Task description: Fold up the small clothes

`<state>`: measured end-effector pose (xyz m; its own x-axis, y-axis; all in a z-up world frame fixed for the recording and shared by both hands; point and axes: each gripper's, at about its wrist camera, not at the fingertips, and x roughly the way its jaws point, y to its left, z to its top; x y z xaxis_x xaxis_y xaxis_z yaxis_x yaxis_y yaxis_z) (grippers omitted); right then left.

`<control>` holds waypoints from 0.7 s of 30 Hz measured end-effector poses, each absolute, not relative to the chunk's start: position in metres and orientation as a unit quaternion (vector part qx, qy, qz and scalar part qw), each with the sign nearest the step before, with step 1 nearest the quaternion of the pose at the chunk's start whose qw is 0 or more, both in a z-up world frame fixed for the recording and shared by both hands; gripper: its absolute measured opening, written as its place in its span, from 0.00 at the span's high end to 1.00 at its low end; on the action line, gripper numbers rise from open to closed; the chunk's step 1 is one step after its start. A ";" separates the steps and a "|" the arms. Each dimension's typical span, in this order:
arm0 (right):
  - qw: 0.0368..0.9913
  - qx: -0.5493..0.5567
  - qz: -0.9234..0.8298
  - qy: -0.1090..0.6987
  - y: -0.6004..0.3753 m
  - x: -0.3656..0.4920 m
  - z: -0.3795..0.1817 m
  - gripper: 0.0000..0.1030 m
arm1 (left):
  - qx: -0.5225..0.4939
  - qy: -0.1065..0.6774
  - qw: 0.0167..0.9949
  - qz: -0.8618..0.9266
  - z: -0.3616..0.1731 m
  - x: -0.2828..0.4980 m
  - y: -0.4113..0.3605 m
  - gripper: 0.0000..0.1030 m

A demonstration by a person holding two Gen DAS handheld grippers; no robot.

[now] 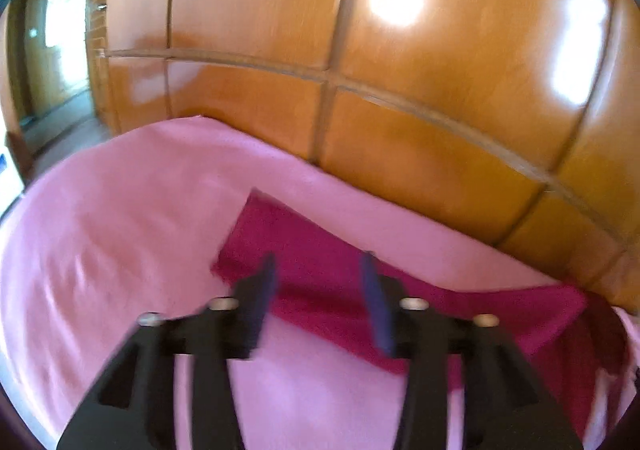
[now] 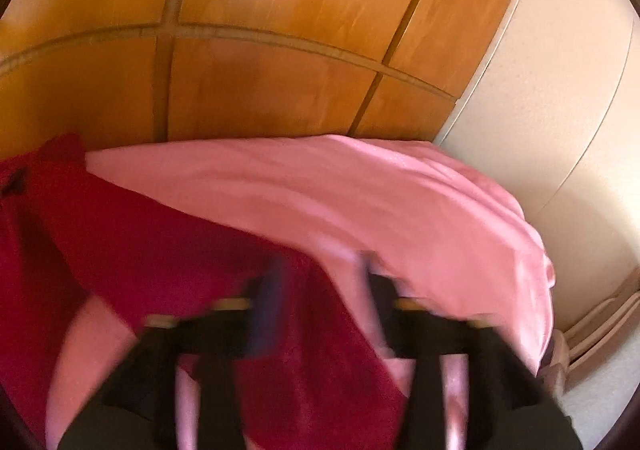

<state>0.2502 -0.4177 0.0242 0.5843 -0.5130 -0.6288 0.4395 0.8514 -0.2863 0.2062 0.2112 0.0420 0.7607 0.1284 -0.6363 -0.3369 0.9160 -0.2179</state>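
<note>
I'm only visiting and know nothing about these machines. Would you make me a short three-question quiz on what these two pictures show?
1. True or false: the left tool is clamped on the dark red cloth.
2. What lies directly under the dark red cloth? A) bare wooden boards B) a pink sheet C) a green towel
3. Fill in: behind the bed stands a glossy ______ wardrobe.

Key
1. False: its fingers stand apart with nothing pinched between them; the right tool looks open too, though blurred.
2. B: the pink sheet covers the bed and the cloth lies flat on it.
3. Wooden: the wardrobe has orange-brown panels.
</note>
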 end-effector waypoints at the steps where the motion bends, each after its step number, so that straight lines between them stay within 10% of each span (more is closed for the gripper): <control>1: 0.895 -0.042 -0.253 0.365 -0.410 0.246 0.026 0.40 | -0.170 0.323 0.926 0.095 0.039 0.197 0.206 0.55; 14: 0.828 0.263 0.103 0.485 -0.308 0.160 -0.046 0.40 | -0.323 0.450 0.801 -0.228 -0.076 0.132 0.082 0.55; 16: 0.814 0.296 0.131 0.482 -0.303 0.162 -0.045 0.52 | -0.343 0.444 0.792 -0.241 -0.080 0.131 0.071 0.55; 21: 0.818 0.250 0.161 0.492 -0.275 0.168 -0.032 0.77 | -0.339 0.448 0.782 -0.268 -0.075 0.128 0.045 0.90</control>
<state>0.1685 -0.2749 -0.0318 0.4637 0.5091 -0.7251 -0.0169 0.8233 0.5673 0.1278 0.0452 -0.0751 0.4540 -0.7237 -0.5198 0.1159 0.6264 -0.7708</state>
